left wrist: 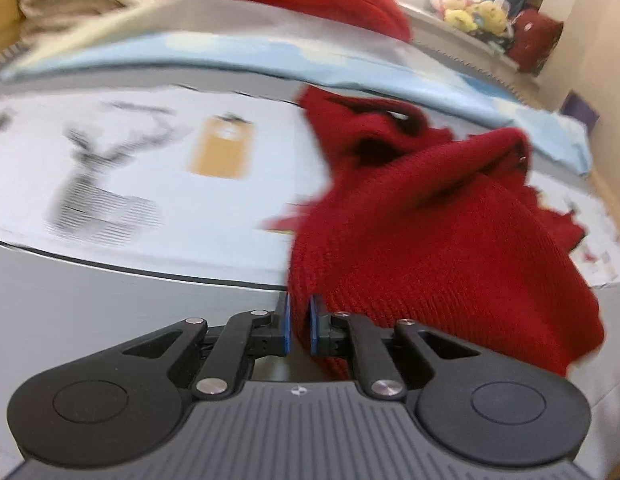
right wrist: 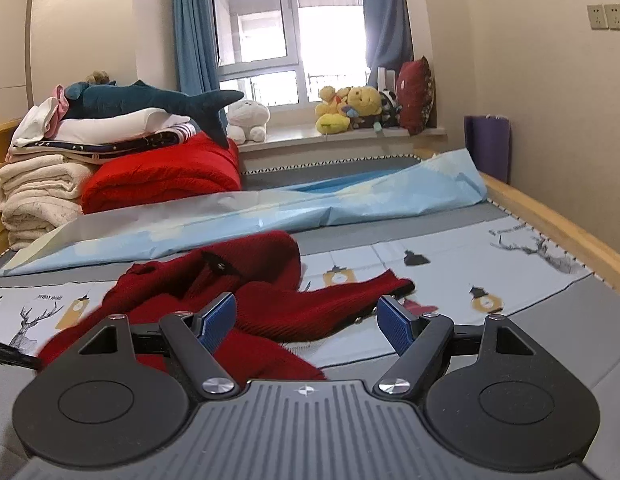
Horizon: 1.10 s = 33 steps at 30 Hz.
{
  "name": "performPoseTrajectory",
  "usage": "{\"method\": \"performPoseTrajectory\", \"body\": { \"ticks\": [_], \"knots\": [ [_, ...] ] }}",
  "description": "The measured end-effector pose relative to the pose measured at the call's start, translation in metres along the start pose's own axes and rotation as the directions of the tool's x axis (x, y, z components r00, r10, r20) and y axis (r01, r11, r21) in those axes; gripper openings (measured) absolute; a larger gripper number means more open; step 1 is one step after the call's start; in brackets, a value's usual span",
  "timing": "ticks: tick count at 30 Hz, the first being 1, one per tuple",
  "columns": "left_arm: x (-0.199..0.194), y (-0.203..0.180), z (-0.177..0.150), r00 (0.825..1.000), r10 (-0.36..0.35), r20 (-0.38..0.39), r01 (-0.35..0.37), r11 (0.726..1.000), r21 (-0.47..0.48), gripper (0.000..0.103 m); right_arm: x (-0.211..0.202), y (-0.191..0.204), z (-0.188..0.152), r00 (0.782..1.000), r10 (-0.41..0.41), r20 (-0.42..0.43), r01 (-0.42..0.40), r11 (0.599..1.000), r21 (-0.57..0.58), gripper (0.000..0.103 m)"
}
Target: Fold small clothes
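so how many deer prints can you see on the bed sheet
2 in the right wrist view: one deer print at the sheet's left edge, another near the right edge. The red sweater may hide more.

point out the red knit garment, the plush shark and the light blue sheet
red knit garment (right wrist: 277,312), right wrist view, on its crumpled middle
plush shark (right wrist: 149,100), right wrist view, on its dark blue body
light blue sheet (right wrist: 269,216), right wrist view, on its flat front part

The left gripper (left wrist: 298,322) points steeply downward, its blue pads nearly together, pinching a fold of red knit. The right gripper (right wrist: 307,320) tilts gently downward, jaws spread wide toward 12 o'clock, gripping nothing.
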State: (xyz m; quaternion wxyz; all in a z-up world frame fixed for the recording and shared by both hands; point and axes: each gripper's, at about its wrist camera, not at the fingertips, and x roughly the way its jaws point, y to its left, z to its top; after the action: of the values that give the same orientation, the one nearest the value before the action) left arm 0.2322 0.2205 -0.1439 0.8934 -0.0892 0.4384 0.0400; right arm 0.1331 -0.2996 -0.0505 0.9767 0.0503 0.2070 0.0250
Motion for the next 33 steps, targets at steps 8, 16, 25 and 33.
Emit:
{"method": "performPoseTrajectory", "body": {
  "ticks": [8,16,25,33],
  "knots": [
    [-0.037,0.071,-0.019,1.0,-0.027,-0.003,0.027,0.996,-0.081,0.001,0.033,0.013,-0.006,0.994,0.031,-0.106,-0.032,0.999,-0.009,0.077],
    [0.004,0.063,-0.033,0.976,-0.168,-0.141,0.146,0.977,-0.153,0.037,0.134,0.028,-0.027,0.949,0.065,-0.307,-0.074,0.997,-0.017,0.067],
    [0.042,0.049,-0.038,0.95,-0.202,-0.238,0.175,0.976,-0.131,0.037,0.213,0.027,-0.062,0.859,0.072,-0.507,-0.107,0.993,-0.041,0.067],
    [0.044,0.028,-0.041,0.969,-0.138,-0.203,0.144,0.99,0.014,0.015,0.208,0.04,-0.055,0.881,0.035,-0.472,-0.12,0.981,-0.151,0.014]
  ]
}}
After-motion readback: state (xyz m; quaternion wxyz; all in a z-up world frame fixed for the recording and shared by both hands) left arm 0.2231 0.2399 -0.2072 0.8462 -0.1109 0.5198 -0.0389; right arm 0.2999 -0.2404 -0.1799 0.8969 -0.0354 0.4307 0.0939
